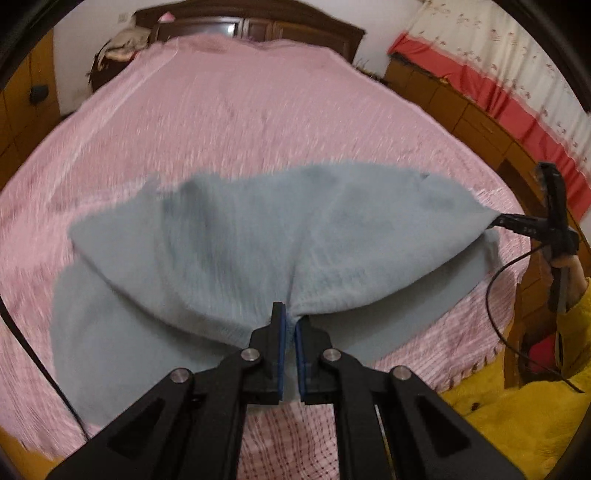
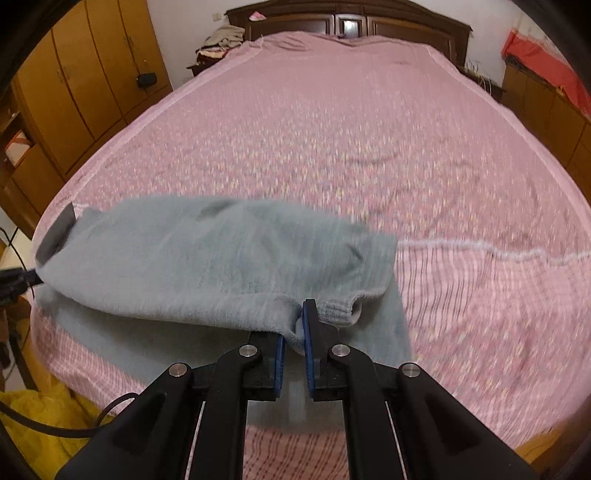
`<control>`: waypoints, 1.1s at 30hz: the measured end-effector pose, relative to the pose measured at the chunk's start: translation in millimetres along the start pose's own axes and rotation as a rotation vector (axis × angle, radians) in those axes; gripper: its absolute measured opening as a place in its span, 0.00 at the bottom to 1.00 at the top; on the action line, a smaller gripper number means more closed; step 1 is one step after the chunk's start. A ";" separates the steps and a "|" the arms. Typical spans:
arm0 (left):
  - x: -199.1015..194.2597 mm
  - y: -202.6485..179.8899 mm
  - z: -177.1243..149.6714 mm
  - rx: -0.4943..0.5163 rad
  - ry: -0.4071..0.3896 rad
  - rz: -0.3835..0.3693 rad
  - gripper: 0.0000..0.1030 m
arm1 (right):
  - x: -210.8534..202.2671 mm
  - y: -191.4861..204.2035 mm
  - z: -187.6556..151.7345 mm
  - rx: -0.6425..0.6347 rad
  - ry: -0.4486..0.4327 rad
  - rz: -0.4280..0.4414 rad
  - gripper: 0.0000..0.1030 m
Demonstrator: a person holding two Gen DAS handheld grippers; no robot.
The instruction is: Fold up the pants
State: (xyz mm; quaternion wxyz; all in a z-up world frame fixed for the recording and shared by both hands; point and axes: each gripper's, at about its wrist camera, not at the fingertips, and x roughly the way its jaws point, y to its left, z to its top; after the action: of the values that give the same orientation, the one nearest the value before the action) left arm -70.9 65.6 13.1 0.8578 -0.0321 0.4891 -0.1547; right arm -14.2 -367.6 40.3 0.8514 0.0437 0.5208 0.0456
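Both grippers pinch the grey pants (image 1: 258,236): the left gripper (image 1: 290,317) clamps one edge, the right gripper (image 2: 299,317) the ribbed cuff, lifting them above the pink bedspread (image 2: 351,129).

Pink bedspread (image 2: 332,129) covers the bed. Dark wooden headboard (image 2: 347,18) at far end. Wooden wardrobe (image 2: 85,74) at left. Red-bordered curtain (image 1: 517,92) at right.
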 end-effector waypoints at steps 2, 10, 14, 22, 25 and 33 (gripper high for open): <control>12.0 2.5 -9.4 -0.016 0.013 0.011 0.05 | 6.5 -0.9 -9.0 0.009 0.015 -0.012 0.10; 27.7 15.1 -22.0 -0.102 0.000 -0.009 0.05 | 2.6 -4.6 -39.6 0.091 0.040 -0.053 0.25; 29.2 16.7 -24.6 -0.102 -0.007 -0.010 0.05 | -23.5 -15.3 -50.5 0.167 -0.003 -0.058 0.37; 31.9 17.2 -27.0 -0.117 -0.020 -0.019 0.05 | -12.1 -46.4 -37.5 0.412 -0.007 0.033 0.37; 31.8 17.7 -28.5 -0.119 -0.028 -0.018 0.05 | 3.8 -50.6 -30.1 0.464 0.000 0.044 0.37; 32.3 19.0 -30.0 -0.144 -0.040 -0.015 0.05 | 14.0 -64.6 -21.9 0.599 0.004 0.064 0.37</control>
State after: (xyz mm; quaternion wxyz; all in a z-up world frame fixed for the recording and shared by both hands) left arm -76.7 76.9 -33.3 0.8617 -0.1003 0.4814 -0.1247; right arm -25.3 -429.4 10.1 0.7977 0.3090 0.5111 -0.0830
